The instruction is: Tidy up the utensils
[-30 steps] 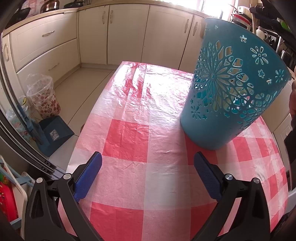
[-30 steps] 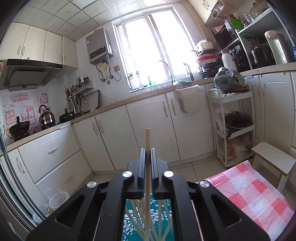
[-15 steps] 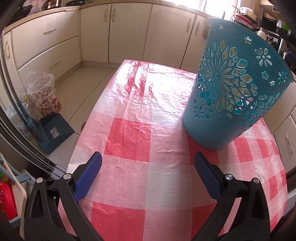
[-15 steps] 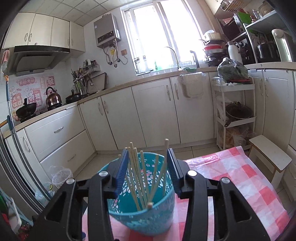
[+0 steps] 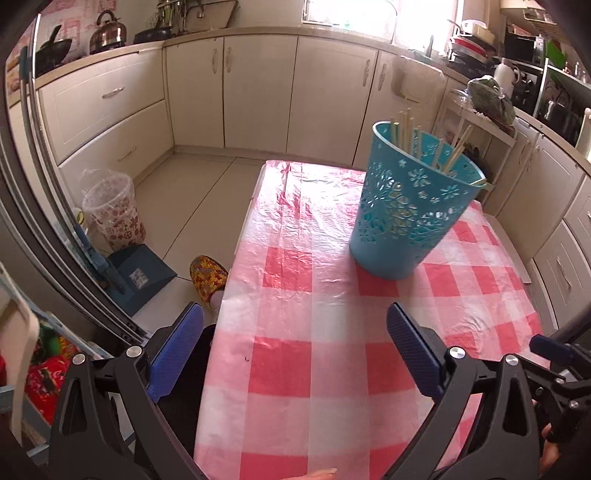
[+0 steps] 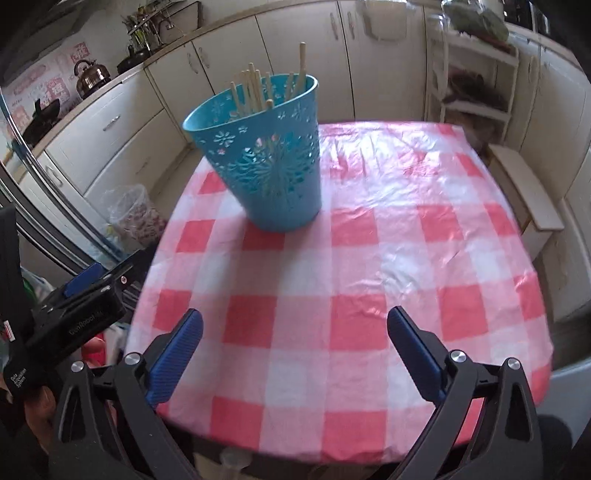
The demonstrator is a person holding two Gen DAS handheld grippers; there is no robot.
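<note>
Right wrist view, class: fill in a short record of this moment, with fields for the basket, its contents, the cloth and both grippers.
basket: teal, upright on the cloth
contents: wooden chopsticks, ends above the rim
cloth: red-and-white check, nothing else on it in view
left gripper: open, empty
right gripper: open, empty, short of the basket

A home kitchen. Cream base cabinets (image 5: 258, 88) run beneath a stone-coloured countertop (image 5: 110, 55) carrying a steel kettle (image 5: 109, 33) and black wok (image 5: 51, 50). A table with red-and-white checked plastic cloth (image 6: 369, 266) stands on the tiled floor (image 5: 192, 199).
</note>
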